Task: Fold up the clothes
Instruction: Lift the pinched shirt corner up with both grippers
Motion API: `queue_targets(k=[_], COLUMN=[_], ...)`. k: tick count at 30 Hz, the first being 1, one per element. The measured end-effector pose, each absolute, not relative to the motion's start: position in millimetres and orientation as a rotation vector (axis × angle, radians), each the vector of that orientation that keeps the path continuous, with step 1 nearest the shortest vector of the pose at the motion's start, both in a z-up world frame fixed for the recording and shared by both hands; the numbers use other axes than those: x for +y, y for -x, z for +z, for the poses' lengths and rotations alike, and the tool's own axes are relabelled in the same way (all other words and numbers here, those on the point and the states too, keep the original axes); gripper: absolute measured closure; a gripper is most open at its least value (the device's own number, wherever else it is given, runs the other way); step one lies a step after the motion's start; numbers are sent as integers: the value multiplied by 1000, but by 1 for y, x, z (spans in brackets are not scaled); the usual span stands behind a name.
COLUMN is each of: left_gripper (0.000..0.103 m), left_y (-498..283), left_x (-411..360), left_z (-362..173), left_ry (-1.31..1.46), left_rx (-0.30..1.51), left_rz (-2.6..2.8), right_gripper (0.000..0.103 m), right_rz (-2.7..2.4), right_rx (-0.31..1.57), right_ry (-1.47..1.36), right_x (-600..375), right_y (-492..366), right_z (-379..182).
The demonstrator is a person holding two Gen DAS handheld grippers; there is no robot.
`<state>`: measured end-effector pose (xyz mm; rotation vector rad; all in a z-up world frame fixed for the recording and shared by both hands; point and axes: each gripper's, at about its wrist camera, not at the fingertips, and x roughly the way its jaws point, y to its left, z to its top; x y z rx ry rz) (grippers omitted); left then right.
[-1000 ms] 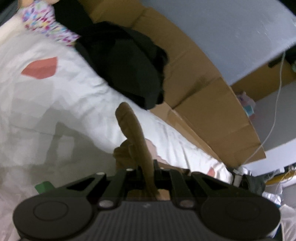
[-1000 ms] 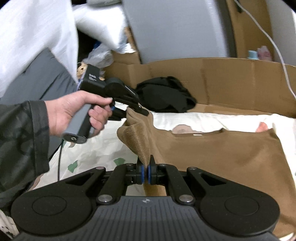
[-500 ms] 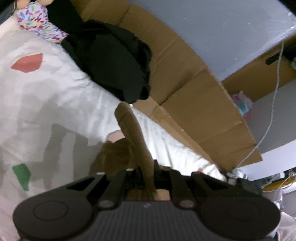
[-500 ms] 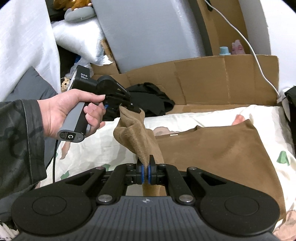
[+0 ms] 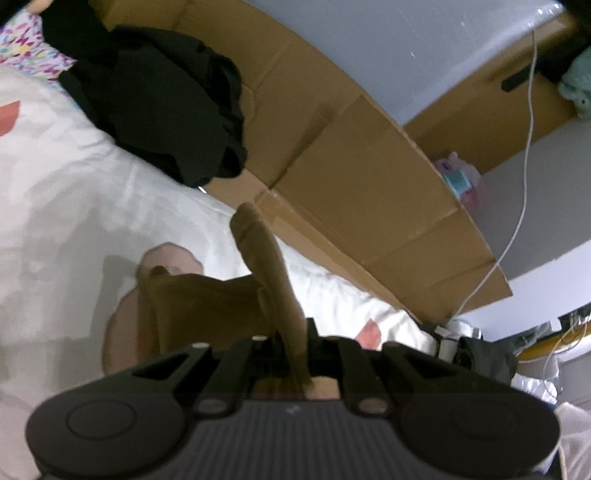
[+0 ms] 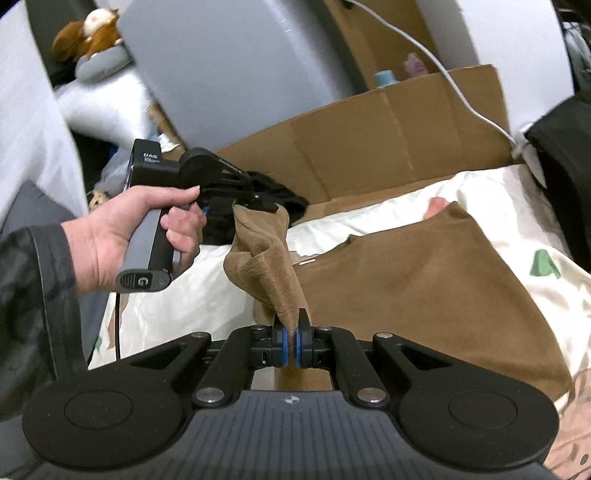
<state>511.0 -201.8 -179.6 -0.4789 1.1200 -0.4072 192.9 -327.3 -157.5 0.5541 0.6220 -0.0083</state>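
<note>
A brown fleece garment (image 6: 424, 280) lies spread on the white patterned bed sheet (image 6: 388, 221). One side of it is lifted into a loose fold strung between both grippers. My right gripper (image 6: 290, 341) is shut on the near corner of that fold. My left gripper (image 6: 267, 206), held by a hand (image 6: 122, 236), is shut on the far corner, above the garment's neckline. In the left wrist view, brown fabric (image 5: 266, 266) stands up from the left gripper (image 5: 295, 347), and more of the garment (image 5: 184, 306) lies below.
A pile of black clothes (image 5: 166, 110) sits at the bed's far edge against a cardboard wall (image 5: 369, 177). A white cable (image 5: 524, 147) hangs down past the cardboard. A dark garment (image 6: 565, 177) lies at the right edge. A plush toy (image 6: 86, 35) sits far left.
Both grippers have carried the lifted brown edge sideways over the spread garment. The black pile has slid left in the left wrist view, and the right wrist view has rolled.
</note>
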Motion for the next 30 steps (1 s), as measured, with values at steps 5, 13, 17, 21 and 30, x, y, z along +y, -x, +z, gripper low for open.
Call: queue_targets(k=[5,13,17,21,30], left_gripper=[95,95,94,94,94], left_y=[-508,-499,-493,-486,-470], left_x=[-228,-277,-299,-322,-364], left_z=[-188,-200,-208,-214,-224], left_ry=[437,332,278,202,104], left_rx=[1134,1129,1137,1144,1155], left_rz=[-439,-436,-440,-456,-459], right_gripper=[99,99,99,99,99], right_rz=[-49,-89,-105,-126,-163], right_rx=[628,653,659,667,675], right_ry=[-618,-690,-747,-799,-906], right_x=[-347,-377,-390,-400,-417], right_y=[-189,-178,-170,-162,-143], right_z=[-175,-204,-218,-233,-256])
